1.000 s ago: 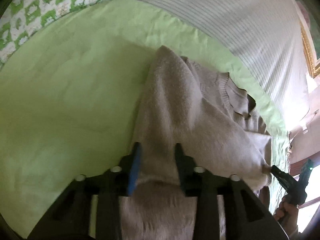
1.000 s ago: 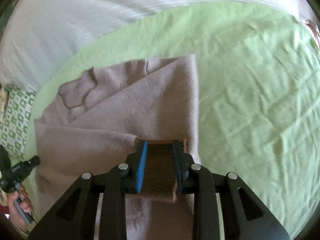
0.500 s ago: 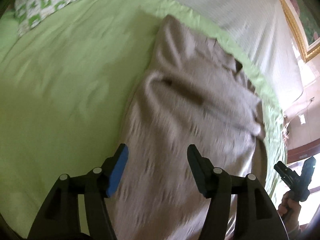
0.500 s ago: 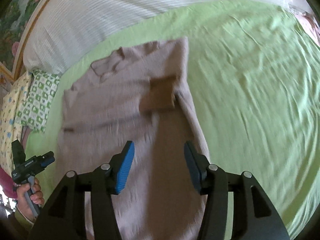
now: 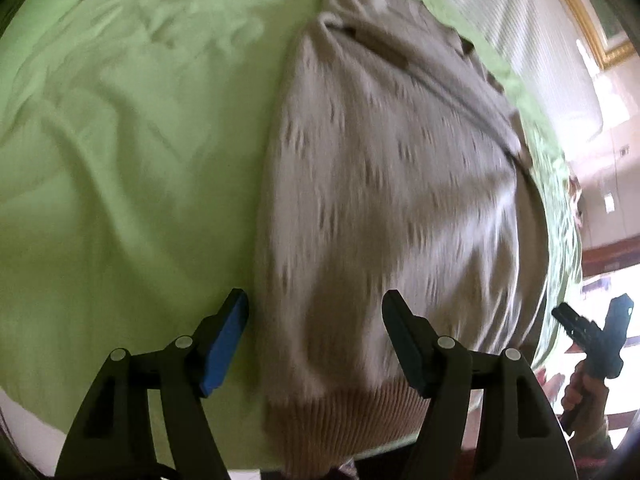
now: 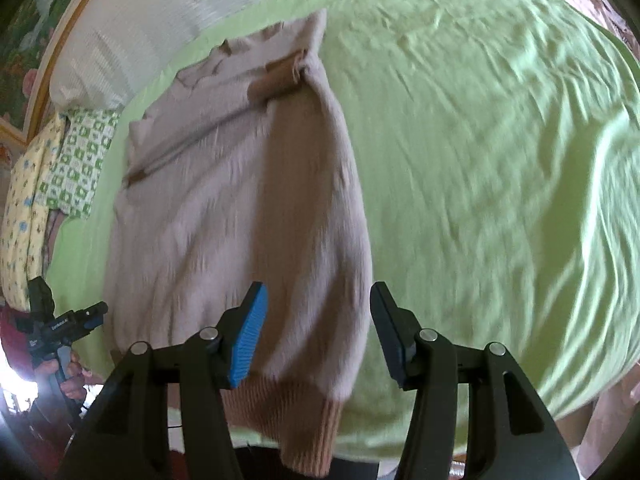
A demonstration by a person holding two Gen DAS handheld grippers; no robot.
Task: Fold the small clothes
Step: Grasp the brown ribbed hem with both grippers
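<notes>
Both tongs, left tongs (image 5: 314, 322) and right tongs (image 6: 318, 318), have just been opening and stand apart, gripping nothing. Beige sweater (image 6: 240, 216) lies lengthwise on the green bed (image 6: 480, 160), its ribbed hem (image 5: 344, 416) nearest; pinch both hem corners evenly, fold upward

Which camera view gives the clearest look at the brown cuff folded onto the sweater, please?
The right wrist view: the brown cuff lies unobstructed on the sweater near its collar. In the left wrist view, that area is blurred and the cuff cannot be made out.
</notes>
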